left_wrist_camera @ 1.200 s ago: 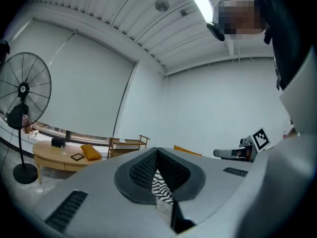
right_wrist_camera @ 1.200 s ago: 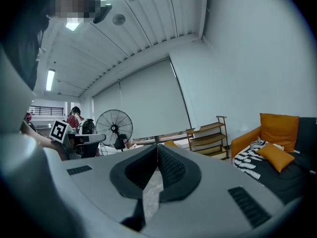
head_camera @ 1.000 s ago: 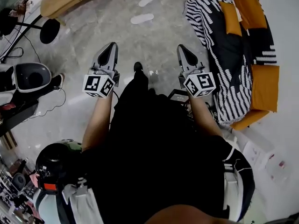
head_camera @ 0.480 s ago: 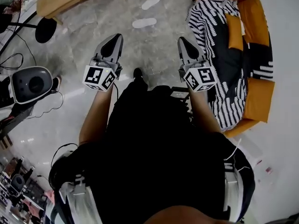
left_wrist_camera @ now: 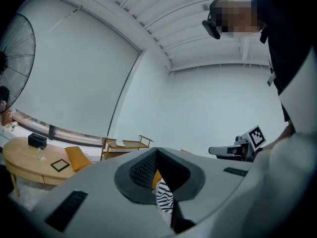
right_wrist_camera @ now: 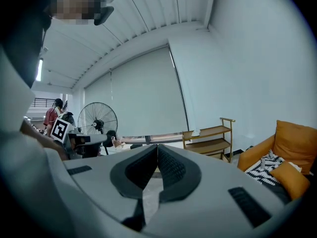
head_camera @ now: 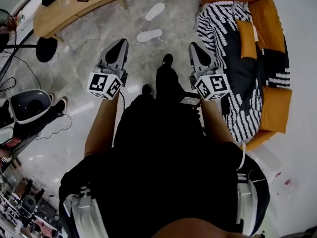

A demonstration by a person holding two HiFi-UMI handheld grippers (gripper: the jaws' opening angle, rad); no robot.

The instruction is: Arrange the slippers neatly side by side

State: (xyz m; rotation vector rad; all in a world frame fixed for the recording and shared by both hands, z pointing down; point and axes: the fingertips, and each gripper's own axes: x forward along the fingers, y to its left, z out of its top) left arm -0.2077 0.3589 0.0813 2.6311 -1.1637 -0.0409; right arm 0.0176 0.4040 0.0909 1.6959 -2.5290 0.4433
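Two white slippers lie apart on the grey marble floor ahead in the head view: one slipper [head_camera: 149,34] lies nearer and almost crosswise, the other slipper [head_camera: 155,11] lies beyond it at an angle. My left gripper [head_camera: 121,44] is held at waist height, shut and empty, well short of them. My right gripper [head_camera: 194,47] is level with it, also shut with nothing between its jaws. In the left gripper view the left gripper [left_wrist_camera: 156,150] has its tips together; the right gripper [right_wrist_camera: 157,147] shows the same in its own view. Neither gripper view shows the slippers.
An orange sofa [head_camera: 270,78] with a black-and-white patterned throw [head_camera: 233,48] stands to the right. A wooden table [head_camera: 64,6] is at the far left, with a fan base [head_camera: 45,49] near it. A wooden shelf trolley [right_wrist_camera: 210,135] stands by the wall. The person's foot [head_camera: 167,60] steps forward.
The person has walked forward: the slippers and sofa sit lower and nearer in the head view, and a foot has swung ahead. Both grippers stay shut and level.
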